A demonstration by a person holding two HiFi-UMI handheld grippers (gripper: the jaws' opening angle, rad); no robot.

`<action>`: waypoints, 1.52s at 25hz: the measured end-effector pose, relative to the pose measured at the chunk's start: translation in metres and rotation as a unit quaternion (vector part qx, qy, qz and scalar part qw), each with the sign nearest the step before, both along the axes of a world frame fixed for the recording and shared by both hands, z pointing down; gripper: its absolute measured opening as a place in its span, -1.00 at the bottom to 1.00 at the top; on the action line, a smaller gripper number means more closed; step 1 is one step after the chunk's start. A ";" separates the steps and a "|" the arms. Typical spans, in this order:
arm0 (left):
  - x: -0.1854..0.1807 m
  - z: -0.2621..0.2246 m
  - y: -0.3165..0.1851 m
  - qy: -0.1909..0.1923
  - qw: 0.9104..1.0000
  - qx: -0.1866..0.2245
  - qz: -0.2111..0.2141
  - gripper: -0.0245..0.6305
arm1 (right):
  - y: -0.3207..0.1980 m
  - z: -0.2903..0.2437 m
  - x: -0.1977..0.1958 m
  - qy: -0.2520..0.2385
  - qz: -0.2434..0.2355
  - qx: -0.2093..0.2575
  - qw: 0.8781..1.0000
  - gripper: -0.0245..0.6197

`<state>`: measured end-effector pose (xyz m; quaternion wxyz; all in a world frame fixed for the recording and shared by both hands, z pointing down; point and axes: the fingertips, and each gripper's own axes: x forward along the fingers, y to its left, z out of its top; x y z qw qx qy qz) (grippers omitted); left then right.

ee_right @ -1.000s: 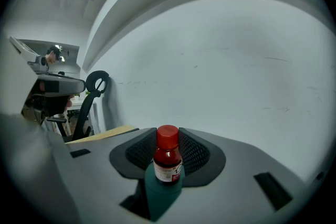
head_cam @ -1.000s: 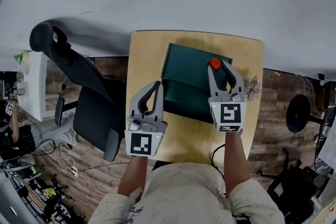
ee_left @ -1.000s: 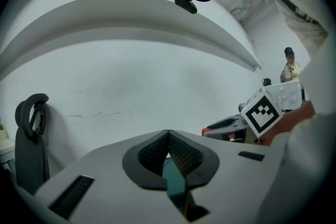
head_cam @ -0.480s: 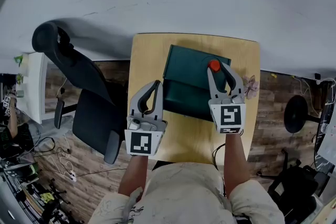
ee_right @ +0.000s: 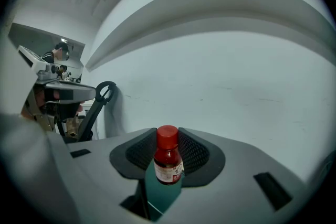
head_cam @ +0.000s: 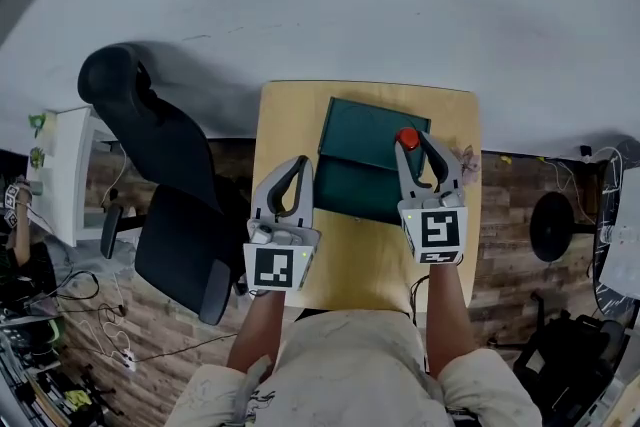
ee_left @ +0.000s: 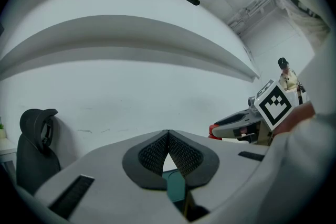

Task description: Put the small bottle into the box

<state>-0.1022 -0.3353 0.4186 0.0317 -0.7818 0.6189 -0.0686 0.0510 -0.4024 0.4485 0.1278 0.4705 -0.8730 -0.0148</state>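
My right gripper [head_cam: 414, 139] is shut on the small bottle [ee_right: 168, 161], a dark red bottle with a red cap [head_cam: 406, 138] and a white label. It hangs upright between the black pads, above the right part of the dark green box [head_cam: 368, 158]. The box lies on the wooden table [head_cam: 355, 260] and shows as a green strip [ee_right: 159, 195] beneath the bottle. My left gripper [head_cam: 298, 163] is shut with nothing in it, just off the box's left edge. In the left gripper view its pads meet [ee_left: 168, 134], with the green box [ee_left: 174, 186] below and the right gripper [ee_left: 239, 125] off to the right.
A black office chair [head_cam: 152, 150] stands close to the table's left side. A small pale flower-like object [head_cam: 467, 158] lies at the table's right edge. A white wall runs behind the table. Cables and clutter cover the wooden floor [head_cam: 110, 335] at left.
Both grippers have risen away from the table, which now looks smaller and farther below. The bottle has stayed in the right gripper, and the left gripper has stayed shut.
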 end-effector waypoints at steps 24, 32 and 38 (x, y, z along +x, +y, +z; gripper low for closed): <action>-0.011 -0.007 0.026 0.015 1.000 0.011 0.023 -0.90 | 0.048 -0.001 -0.020 0.003 -0.005 -0.020 1.000 -0.50; -0.017 0.017 0.032 0.022 1.000 -0.010 0.011 -0.90 | 0.057 0.036 -0.031 0.004 -0.020 -0.058 0.998 -0.50; -0.023 0.034 0.036 0.020 0.999 -0.027 0.002 -0.90 | 0.063 0.067 -0.038 0.003 -0.028 -0.091 0.995 -0.50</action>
